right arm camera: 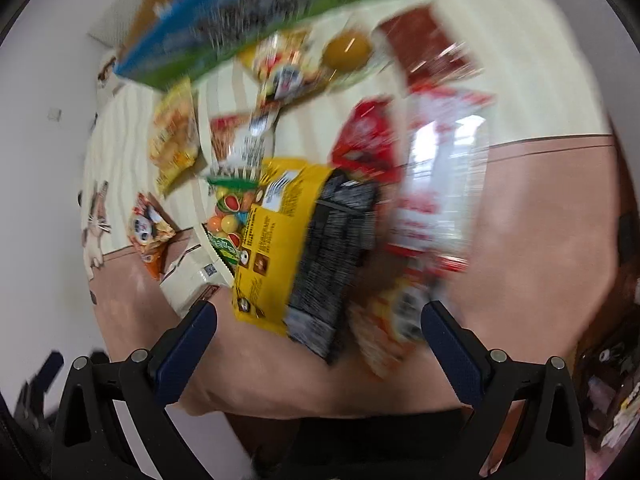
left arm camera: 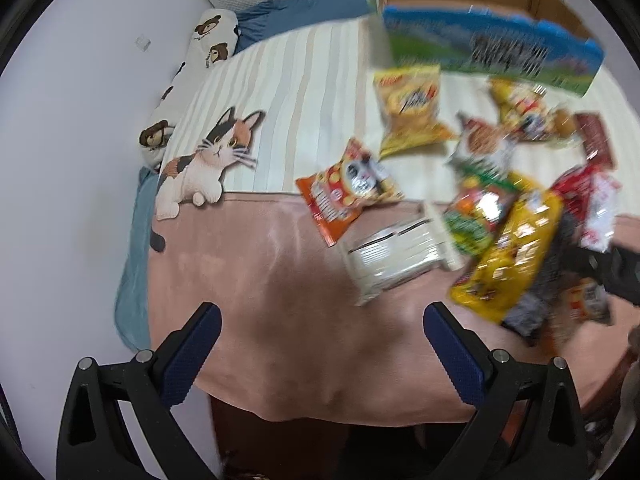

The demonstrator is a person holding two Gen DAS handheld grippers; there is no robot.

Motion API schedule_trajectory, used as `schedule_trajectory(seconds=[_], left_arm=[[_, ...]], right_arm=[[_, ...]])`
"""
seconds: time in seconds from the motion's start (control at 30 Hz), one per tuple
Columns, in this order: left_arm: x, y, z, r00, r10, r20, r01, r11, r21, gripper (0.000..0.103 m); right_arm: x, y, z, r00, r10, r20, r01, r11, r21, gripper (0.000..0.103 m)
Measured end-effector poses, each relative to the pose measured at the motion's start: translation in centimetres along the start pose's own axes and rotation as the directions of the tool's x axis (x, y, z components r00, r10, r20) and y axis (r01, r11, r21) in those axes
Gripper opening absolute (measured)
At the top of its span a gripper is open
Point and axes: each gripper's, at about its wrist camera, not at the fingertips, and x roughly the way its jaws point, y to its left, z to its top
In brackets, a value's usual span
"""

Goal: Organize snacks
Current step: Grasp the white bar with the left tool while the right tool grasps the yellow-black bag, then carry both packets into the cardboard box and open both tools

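Several snack packets lie scattered on a bed. In the left wrist view I see an orange packet [left arm camera: 349,189], a yellow chip bag [left arm camera: 412,111], a white pack [left arm camera: 394,258] and a large yellow bag [left arm camera: 514,246]. My left gripper [left arm camera: 322,354] is open and empty above the pink blanket, short of the snacks. In the blurred right wrist view, the yellow bag [right arm camera: 276,240], a black packet [right arm camera: 334,264] and a red-and-white bag [right arm camera: 436,184] lie just ahead of my open, empty right gripper [right arm camera: 318,354]. The right gripper's black body [left arm camera: 612,270] shows in the left wrist view.
An open cardboard box with a blue-green printed side [left arm camera: 492,46] stands at the far end of the bed [right arm camera: 256,12]. A pink blanket [left arm camera: 260,280] covers the near part. A cat print [left arm camera: 208,156] and bear pillow [left arm camera: 200,64] lie along the white wall on the left.
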Motion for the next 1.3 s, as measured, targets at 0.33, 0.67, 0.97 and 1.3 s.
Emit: schedule_trajectory(seconds=[0.33,0.67,0.97,1.3], left_arm=[[7.8,-5.4,1.0,1.0,0.0,0.022,-0.008,0.921,0.39,0.103],[10.4,-9.0,3.2,0.984,-0.161,0.081,0.068,0.751,0.657,0.05],[15.8,0.7,6.8,0.843,-0.48,-0.242,0.471,0.877,-0.097,0.049],[17.1,-0.5,5.1,0.891,-0.369,-0.265,0.385,0.923,0.011,0.061]], right_arm=[[9.0,2.2,2.7,0.989,-0.087,-0.121,0.101,0.988,0.12,0.103],[8.4,2.8,2.4,0.983,-0.14,-0.119,0.136,0.99,-0.038,0.093],[8.8,5.5,1.7,0.968,-0.236,-0.09,0.217,0.959,-0.185,0.093],[10.6,2.9,1.3,0.987,-0.084,-0.138,0.096,0.992,0.086,0.1]])
